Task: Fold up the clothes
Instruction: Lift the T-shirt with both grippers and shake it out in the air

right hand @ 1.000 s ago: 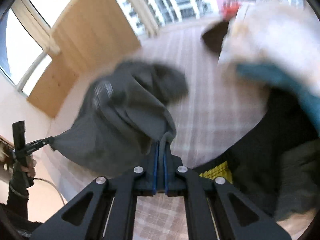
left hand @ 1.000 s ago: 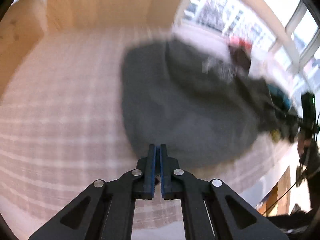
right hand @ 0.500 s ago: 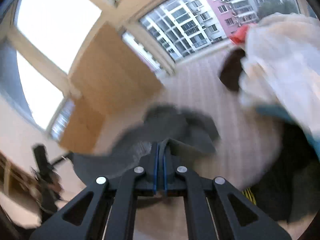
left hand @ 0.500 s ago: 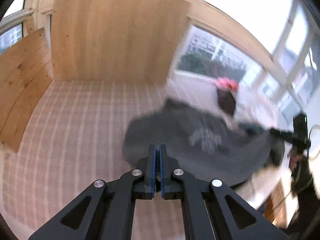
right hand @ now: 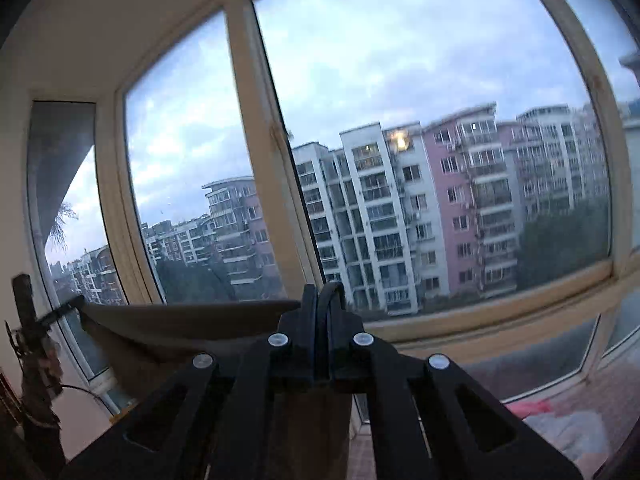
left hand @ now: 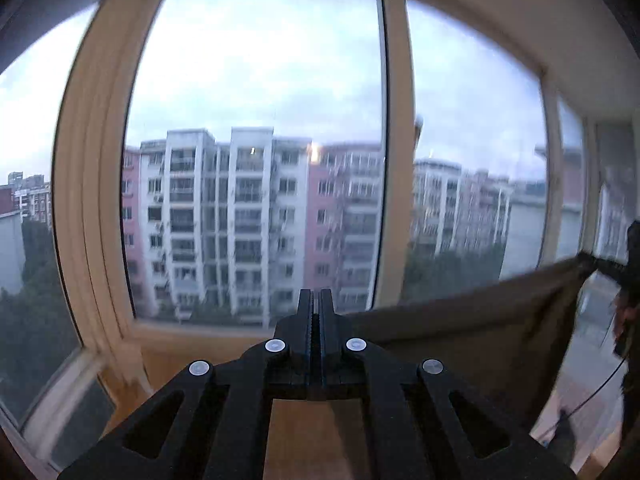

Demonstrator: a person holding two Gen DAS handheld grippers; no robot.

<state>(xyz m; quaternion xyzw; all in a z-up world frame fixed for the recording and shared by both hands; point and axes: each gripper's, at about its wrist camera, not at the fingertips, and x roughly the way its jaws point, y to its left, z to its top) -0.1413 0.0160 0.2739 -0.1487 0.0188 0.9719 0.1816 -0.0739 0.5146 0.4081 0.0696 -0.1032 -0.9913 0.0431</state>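
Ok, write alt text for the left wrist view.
The shut left gripper holds one end of a dark garment, stretched taut in the air to the right gripper at the right edge. Behind is a large window facing apartment blocks under a cloudy sky.

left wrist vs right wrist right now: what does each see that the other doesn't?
Left wrist only: the right gripper at the garment's far corner, and wood panelling below the sill.

Right wrist only: the left gripper at the other corner, and a pale and red clothes pile at lower right.

Both: the garment stretched between two shut grippers, the window, and apartment blocks outside.
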